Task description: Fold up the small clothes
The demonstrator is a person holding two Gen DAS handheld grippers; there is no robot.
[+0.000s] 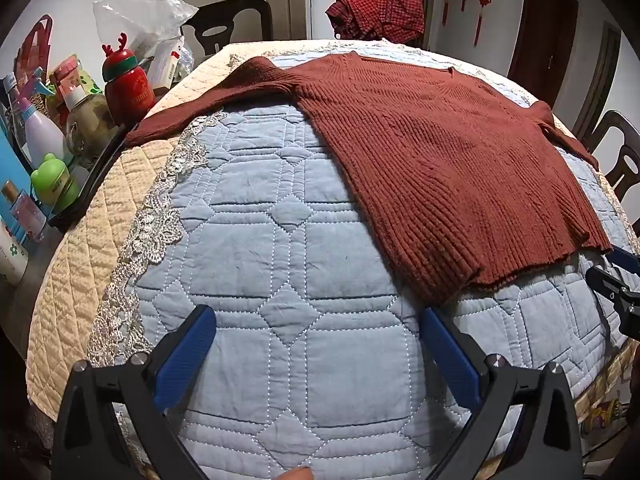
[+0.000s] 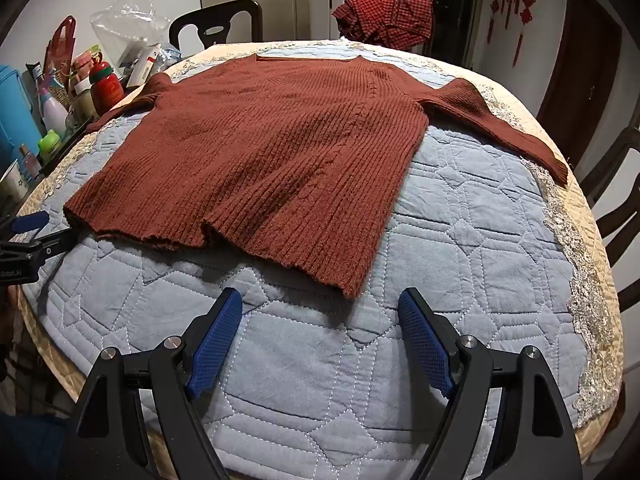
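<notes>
Sweater (image 2: 256, 152): coarse rib-knit wool-like cloth, matt and fuzzy, rust-brown. Under it the quilt (image 1: 304, 240) on my table is soft matt blue cotton-like cloth with raised white stitching and a silvery lace border (image 1: 156, 216). My left tongs (image 1: 316, 344) and right tongs (image 2: 320, 324): matt black plastic arms, finely textured blue pads (image 2: 218, 340), bright metal screw heads.

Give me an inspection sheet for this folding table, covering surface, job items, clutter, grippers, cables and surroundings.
Surface: blue quilted cover with lace trim, over the table.
Job's things: rust-red knit sweater lying flat, sleeves spread, unfolded.
Clutter: bottles, a red reindeer-lid bottle and a plastic bag along the left edge.
Grippers: left gripper and right gripper both open, empty, short of the hem.
Cables: nothing seen.
Surroundings: red checked cloth beyond the table's far edge, dark chairs, doors, red wall ornaments.
</notes>
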